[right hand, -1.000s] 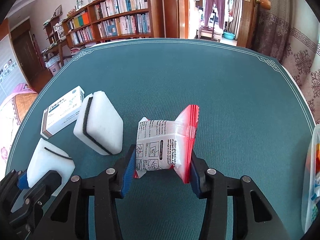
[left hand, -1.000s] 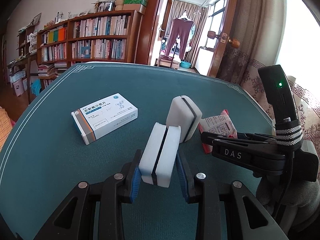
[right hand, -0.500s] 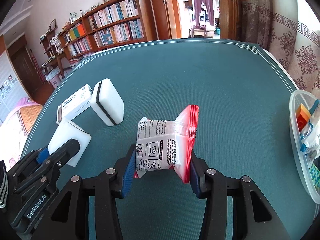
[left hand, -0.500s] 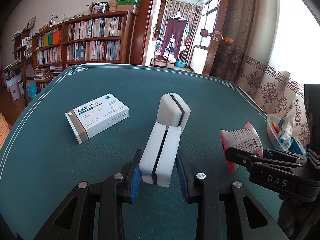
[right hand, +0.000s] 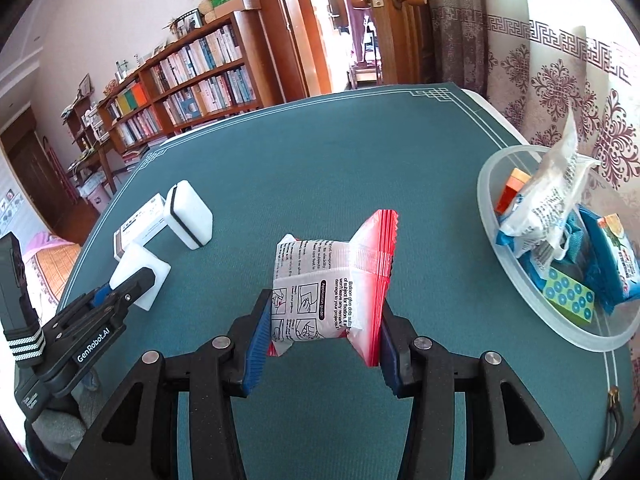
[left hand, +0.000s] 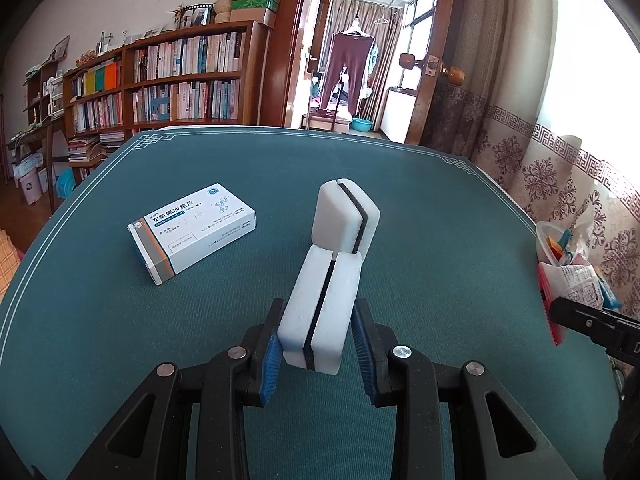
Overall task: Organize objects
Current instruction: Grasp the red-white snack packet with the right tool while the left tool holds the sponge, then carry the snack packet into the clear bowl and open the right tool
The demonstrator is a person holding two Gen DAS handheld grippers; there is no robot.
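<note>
The left tongs [left hand: 316, 344] are closed on a white sponge [left hand: 322, 308] with a dark middle layer, held on edge so the blue pads press its two broad faces; that grip keeps the soft block from folding. It sits low in the centre of the left wrist view, raised off the green bench [left hand: 420, 208]. Directly above it in the frame a second sponge [left hand: 346, 216] of the same kind stands on end on the bench, and to the left of centre a white medicine box [left hand: 192, 230] lies flat, apart from both sponges.

The right tongs [right hand: 320, 334] are clamped on a red-and-white packet [right hand: 330, 286], pinched across its width so the crimped red seam stands up at the right pad. At the right edge of the right wrist view a clear plastic bowl [right hand: 520, 280] sits on the bench, already holding several packets, a blue pouch and an orange item. The held packet is near the bowl's rim but not over it, and it looks like the collecting place for loose things, so the packet is probably headed there. Both items in hand are not yet stowed, and the box and the standing sponge remain out on the bench.
</note>
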